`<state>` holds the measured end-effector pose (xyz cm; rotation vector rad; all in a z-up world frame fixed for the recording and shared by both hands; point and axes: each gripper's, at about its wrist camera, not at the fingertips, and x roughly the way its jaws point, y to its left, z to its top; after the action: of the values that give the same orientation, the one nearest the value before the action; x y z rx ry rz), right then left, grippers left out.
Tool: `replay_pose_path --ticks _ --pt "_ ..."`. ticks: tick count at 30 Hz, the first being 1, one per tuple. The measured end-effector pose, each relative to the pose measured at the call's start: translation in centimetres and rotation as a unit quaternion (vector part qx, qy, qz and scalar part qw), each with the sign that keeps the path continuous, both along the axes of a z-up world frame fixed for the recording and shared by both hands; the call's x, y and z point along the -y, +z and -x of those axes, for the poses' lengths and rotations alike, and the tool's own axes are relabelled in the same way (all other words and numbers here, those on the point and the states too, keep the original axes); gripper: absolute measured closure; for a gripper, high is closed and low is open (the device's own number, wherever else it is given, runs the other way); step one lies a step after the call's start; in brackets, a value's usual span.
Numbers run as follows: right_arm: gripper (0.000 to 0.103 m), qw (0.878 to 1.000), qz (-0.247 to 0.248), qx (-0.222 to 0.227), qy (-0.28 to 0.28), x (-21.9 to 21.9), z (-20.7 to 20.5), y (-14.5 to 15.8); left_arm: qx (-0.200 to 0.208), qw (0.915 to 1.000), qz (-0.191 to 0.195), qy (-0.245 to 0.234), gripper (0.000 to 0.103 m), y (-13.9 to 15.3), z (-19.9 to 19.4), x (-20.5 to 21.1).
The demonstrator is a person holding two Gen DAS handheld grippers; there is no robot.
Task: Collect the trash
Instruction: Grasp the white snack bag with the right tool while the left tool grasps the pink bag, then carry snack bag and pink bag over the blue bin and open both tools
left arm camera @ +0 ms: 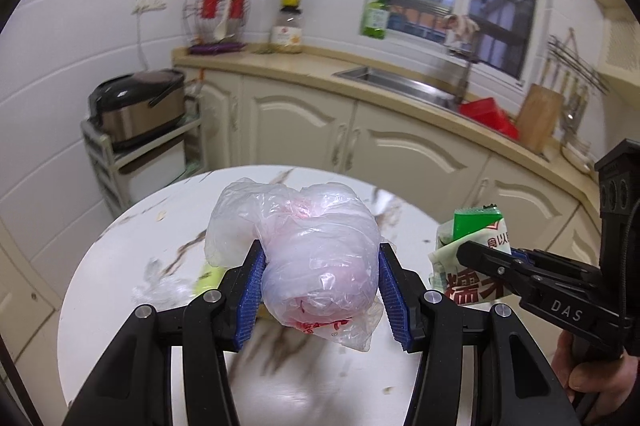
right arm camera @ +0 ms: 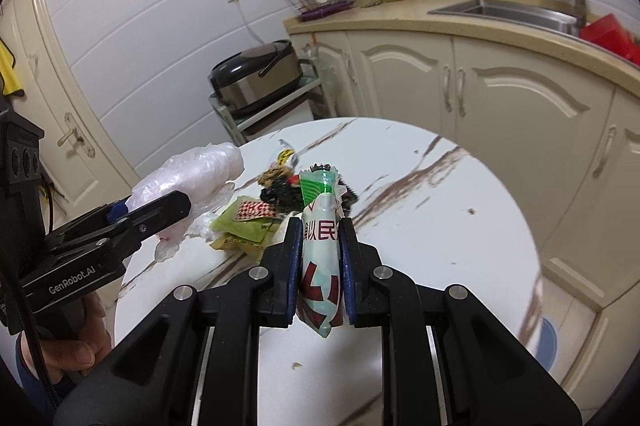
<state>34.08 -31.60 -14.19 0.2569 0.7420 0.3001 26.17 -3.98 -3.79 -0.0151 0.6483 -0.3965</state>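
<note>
Two claws are mine, one in each hand, and both are full. My left claw [left arm camera: 320, 286] pinches a crumpled clear plastic bag [left arm camera: 312, 250] with red print, and the bag is up off the round white bench [right arm camera: 420, 226]. My right claw [right arm camera: 320, 266] is squeezed nearly together on a folded green and white wrapper [right arm camera: 322, 258] with big red letters. The wrapper stands up between the blue pads [right arm camera: 294, 266]. It is also off the bench. More trash sits in a small pile [right arm camera: 260, 214] near the far left edge of the bench: a green packet, a red and white one, and some dark bits. A few crumbs [right arm camera: 297, 366] lie near the front edge.
</note>
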Motion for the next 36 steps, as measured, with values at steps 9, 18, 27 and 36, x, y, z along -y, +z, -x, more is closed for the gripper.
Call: replay_pose_path --ticks 9,18,27,36 --pt "0.086 0.997 -0.002 0.031 -0.071 7.6 4.7 2.4 0.027 0.9974 -0.016 -0.066 0.054 1.9 2.2 7.0" --pt "0.086 0.984 -0.003 0.037 -0.173 18.2 10.0 2.6 0.013 0.985 -0.023 -0.171 0.054 1.1 1.4 18.0" --pt "0.086 0.964 -0.022 -0.013 -0.265 28.9 13.4 -2.5 -0.057 0.9656 -0.045 -0.25 0.054 -3.3 -3.4 28.1" --pt "0.086 0.947 -0.066 -0.099 -0.299 35.1 12.9 -12.1 -0.13 0.9478 -0.106 -0.271 0.054 -9.5 -9.2 38.8"
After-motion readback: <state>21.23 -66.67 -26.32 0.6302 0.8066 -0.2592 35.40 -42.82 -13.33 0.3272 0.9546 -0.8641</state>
